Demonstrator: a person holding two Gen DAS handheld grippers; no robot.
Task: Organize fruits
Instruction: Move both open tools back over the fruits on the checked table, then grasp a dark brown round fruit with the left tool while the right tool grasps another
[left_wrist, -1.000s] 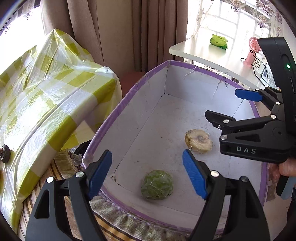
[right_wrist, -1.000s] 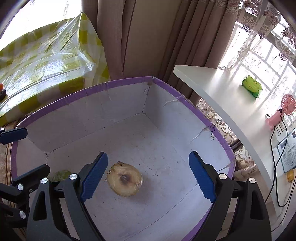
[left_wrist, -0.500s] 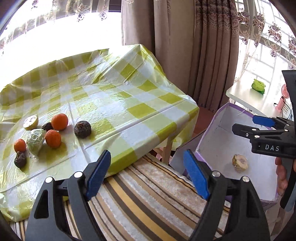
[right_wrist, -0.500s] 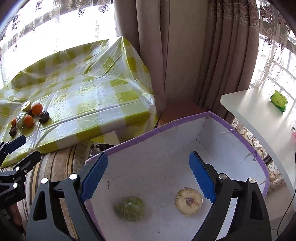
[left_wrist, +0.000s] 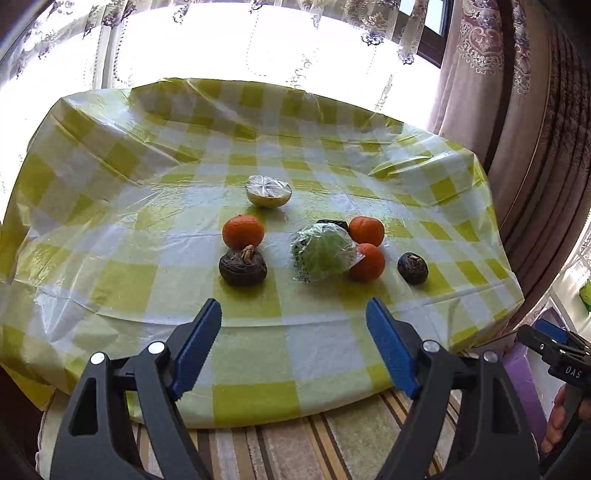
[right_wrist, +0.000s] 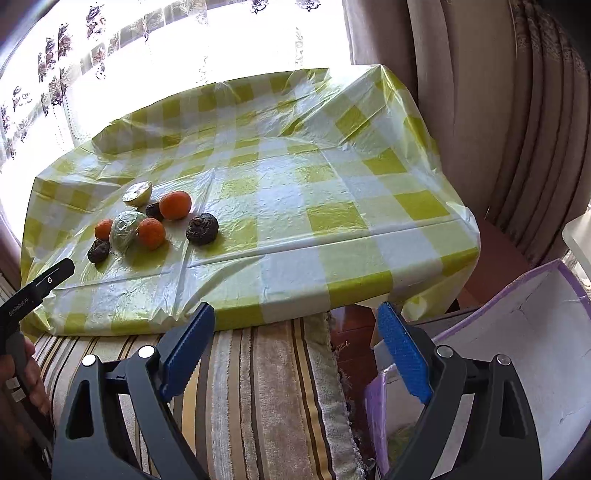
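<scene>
Left and right wrist views, between deliveries. A second ago both of my grippers hung over the purple-edged box (right_wrist: 532, 332), where a wrapped green fruit and a halved pale fruit already lay on its floor; both views have since swung away, and my left gripper (left_wrist: 293, 349) now faces the worktop (left_wrist: 147, 280) under its yellow-checked plastic cloth, fingers (left_wrist: 388, 352) released and spread wide with nothing between them. My right gripper (right_wrist: 295, 349) is likewise released and empty, poised over the striped rug (right_wrist: 269, 387) between worktop and box, the box just to its right. I judge that two fruits are stored and that I am returning for the next ones. The remaining fruits lie in a loose cluster; taking the wrapped green fruit (left_wrist: 322, 252) as landmark, two oranges sit on its right, one (left_wrist: 366, 230) toward the far side and one (left_wrist: 368, 261) touching the wrapping, and a dark fruit (left_wrist: 333, 223) is mostly hidden behind it. Another dark wrinkled fruit (left_wrist: 412, 268) lies further right, near the worktop's edge. To the left of the landmark stand a third orange (left_wrist: 243, 231) and, just in front of it, a dark fruit with a stem (left_wrist: 242, 264); a cut half citrus (left_wrist: 268, 191) rests beyond these. Seven pieces appear left to move. The nearest candidates for my left gripper are the stemmed dark fruit and the wrapped one, whose loose film may slip under the fingers.
</scene>
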